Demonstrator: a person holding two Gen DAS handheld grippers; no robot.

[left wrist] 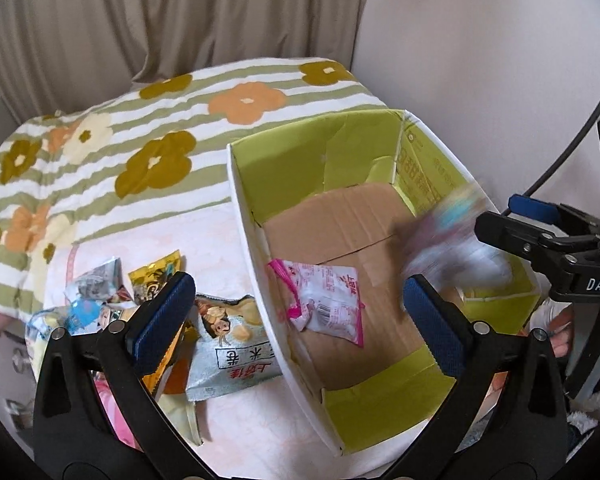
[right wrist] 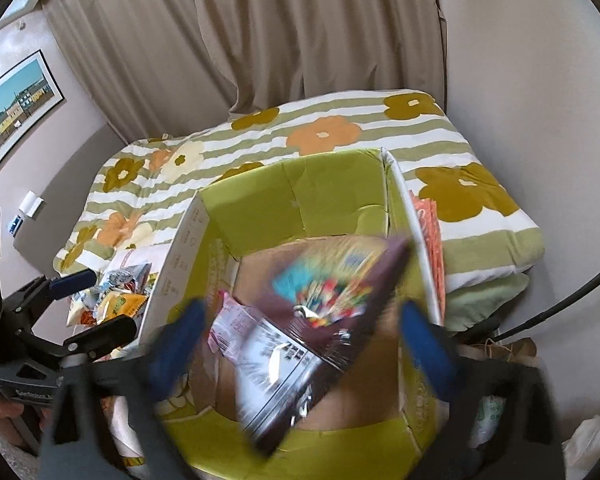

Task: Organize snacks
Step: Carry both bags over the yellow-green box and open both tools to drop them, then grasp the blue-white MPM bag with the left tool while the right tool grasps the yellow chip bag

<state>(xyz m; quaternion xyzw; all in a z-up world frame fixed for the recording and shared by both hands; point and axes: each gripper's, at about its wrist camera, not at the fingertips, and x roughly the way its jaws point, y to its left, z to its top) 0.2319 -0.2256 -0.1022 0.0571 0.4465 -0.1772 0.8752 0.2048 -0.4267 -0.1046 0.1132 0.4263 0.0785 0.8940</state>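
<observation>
An open cardboard box (left wrist: 256, 256) with green flaps sits on the bed; it also shows in the right wrist view (right wrist: 180, 256). A pink-and-white snack packet (left wrist: 328, 300) lies on its floor. My right gripper (right wrist: 300, 344) is open above the box, and a blurred dark-purple snack bag (right wrist: 312, 332) hangs free between its fingers, over the box; it shows blurred in the left wrist view (left wrist: 448, 244). My left gripper (left wrist: 296, 324) is open and empty over the box's left wall. Several loose snack packets (left wrist: 224, 344) lie left of the box.
A folded floral green-striped quilt (left wrist: 148, 128) lies behind the box. Curtains (right wrist: 300, 40) and a wall stand beyond. A framed picture (right wrist: 16, 108) hangs on the left wall. An orange packet (right wrist: 430, 224) is wedged outside the box's right wall.
</observation>
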